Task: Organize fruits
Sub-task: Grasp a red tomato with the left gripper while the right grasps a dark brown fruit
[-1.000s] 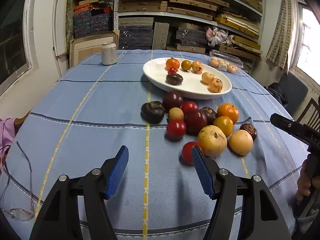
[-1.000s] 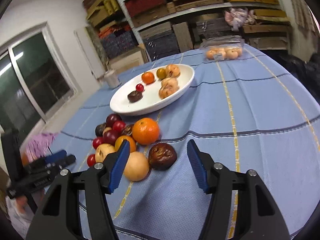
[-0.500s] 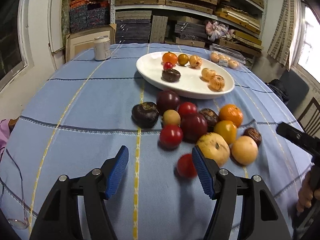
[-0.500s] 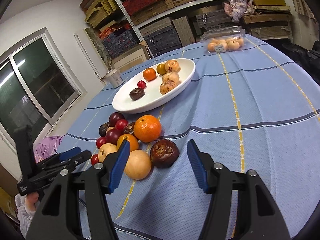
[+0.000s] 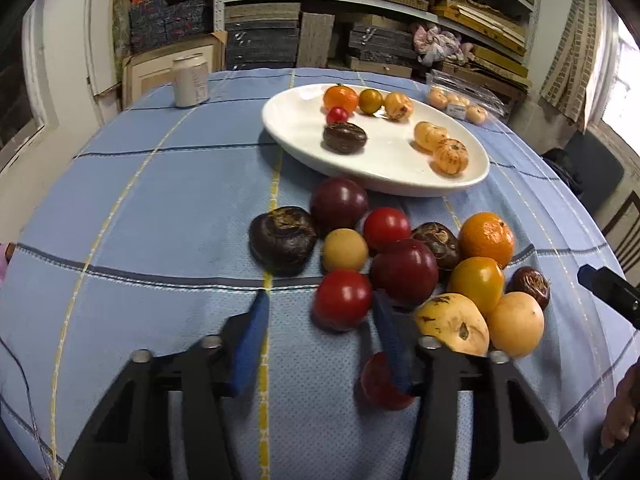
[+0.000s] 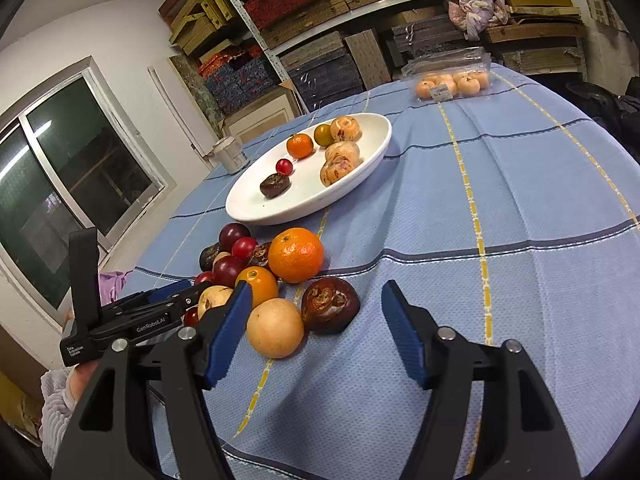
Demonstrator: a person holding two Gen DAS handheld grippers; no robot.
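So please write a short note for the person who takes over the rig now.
Left gripper: jaws closing, a red tomato between the pads, not clamped yet.
Right gripper: jaws opening, empty, over a brown fruit and a pale round fruit.
Done: seven fruits lie in the white plate.
Left: the pile on the blue cloth, including the big orange.

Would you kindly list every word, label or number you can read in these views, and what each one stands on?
"GenRoboLAI": white print on the side of the left gripper, as best it reads.
"Data Acquisition System", roughly: tiny print on that gripper's rear end; too small to be sure.
Can: print too blurred to read.
Clear fruit pack: white sticker, unreadable.
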